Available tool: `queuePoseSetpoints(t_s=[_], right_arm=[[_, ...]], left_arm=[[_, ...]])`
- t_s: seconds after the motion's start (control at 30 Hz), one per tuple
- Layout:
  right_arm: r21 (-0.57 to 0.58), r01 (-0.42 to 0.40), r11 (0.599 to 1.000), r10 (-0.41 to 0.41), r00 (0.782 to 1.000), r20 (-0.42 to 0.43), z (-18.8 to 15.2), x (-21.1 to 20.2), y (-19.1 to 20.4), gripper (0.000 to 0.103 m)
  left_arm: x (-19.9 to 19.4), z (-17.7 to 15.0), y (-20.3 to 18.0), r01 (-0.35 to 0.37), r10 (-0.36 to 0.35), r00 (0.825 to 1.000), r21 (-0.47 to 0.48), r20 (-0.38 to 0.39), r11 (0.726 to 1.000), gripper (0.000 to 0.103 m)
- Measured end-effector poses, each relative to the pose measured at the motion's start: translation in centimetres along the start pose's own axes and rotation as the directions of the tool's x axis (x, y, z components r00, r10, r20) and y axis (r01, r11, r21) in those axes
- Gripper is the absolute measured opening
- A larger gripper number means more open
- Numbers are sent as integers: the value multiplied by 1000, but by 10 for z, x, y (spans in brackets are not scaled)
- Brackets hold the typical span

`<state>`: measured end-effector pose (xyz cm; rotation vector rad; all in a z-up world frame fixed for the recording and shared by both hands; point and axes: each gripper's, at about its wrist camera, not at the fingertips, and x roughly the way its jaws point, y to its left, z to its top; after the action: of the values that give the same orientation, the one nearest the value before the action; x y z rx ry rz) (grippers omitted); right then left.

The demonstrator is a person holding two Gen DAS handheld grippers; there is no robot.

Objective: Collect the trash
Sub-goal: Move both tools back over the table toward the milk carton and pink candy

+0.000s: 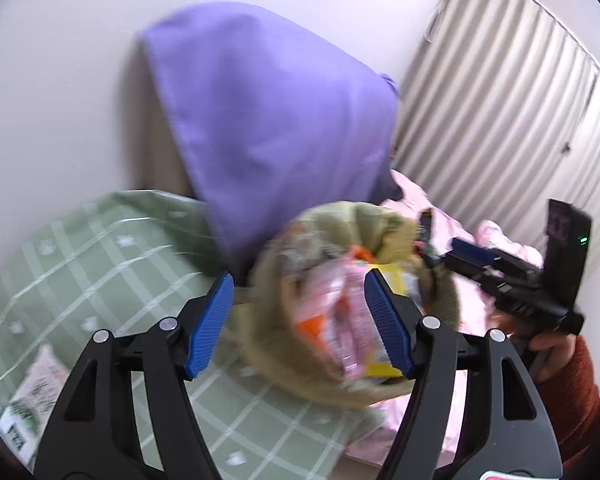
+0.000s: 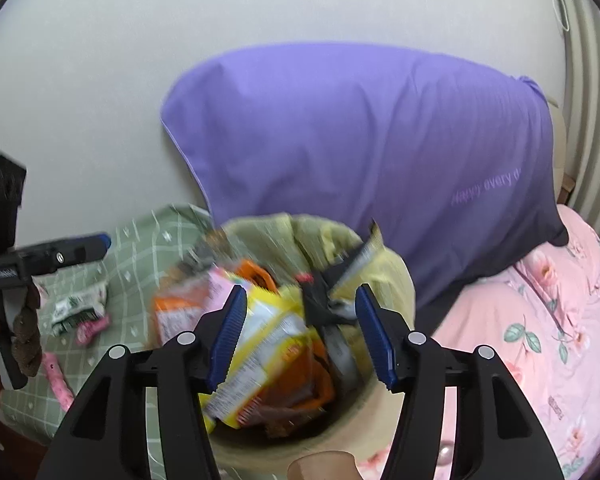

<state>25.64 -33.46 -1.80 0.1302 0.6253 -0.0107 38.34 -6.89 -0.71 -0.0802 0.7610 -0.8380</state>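
The purple pillow [image 2: 360, 140] is carrying pale lettering near its lower right corner, reading "Happy every d", with the rest running out of sight past the pillow's edge. The snack wrappers [image 2: 260, 344] in the bin are showing printed panels, but blur is making them unreadable. The green-and-white packet [image 2: 78, 308] lying on the checked bedsheet [image 2: 140, 248] is showing print too small to make out.

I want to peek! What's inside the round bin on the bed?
The bin holds snack wrappers: a yellow packet, an orange one and a dark one. They cover whatever lies underneath.
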Motion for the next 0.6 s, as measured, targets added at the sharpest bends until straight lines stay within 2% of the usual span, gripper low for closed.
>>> queuePoseSetpoints(t_s=[0.13,0.2,0.3,0.47,0.53,0.6], right_arm=[[-6,-35,999,35,998,46,12,-6,15,54],[-35,-53,998,54,998,33,18,-4,29,54],[-99,-68,993,68,998,2,22,0,54,54],[-210,-140,968,136,990,-36,18,10,106,54],[-228,-181,957,174,983,-49,16,13,125,54],[-258,-229,938,216,973,-78,12,20,151,54]], left_arm=[[-29,-12,49,-89,90,996,-64,12,994,64],[-44,-20,73,-124,126,992,-93,15,988,64],[-72,-35,120,-207,215,976,-194,21,959,64],[-115,-69,189,-341,368,930,-353,8,871,65],[-122,-78,205,-368,393,919,-374,-12,851,65],[-120,-87,212,-371,385,922,-368,-37,853,66]])
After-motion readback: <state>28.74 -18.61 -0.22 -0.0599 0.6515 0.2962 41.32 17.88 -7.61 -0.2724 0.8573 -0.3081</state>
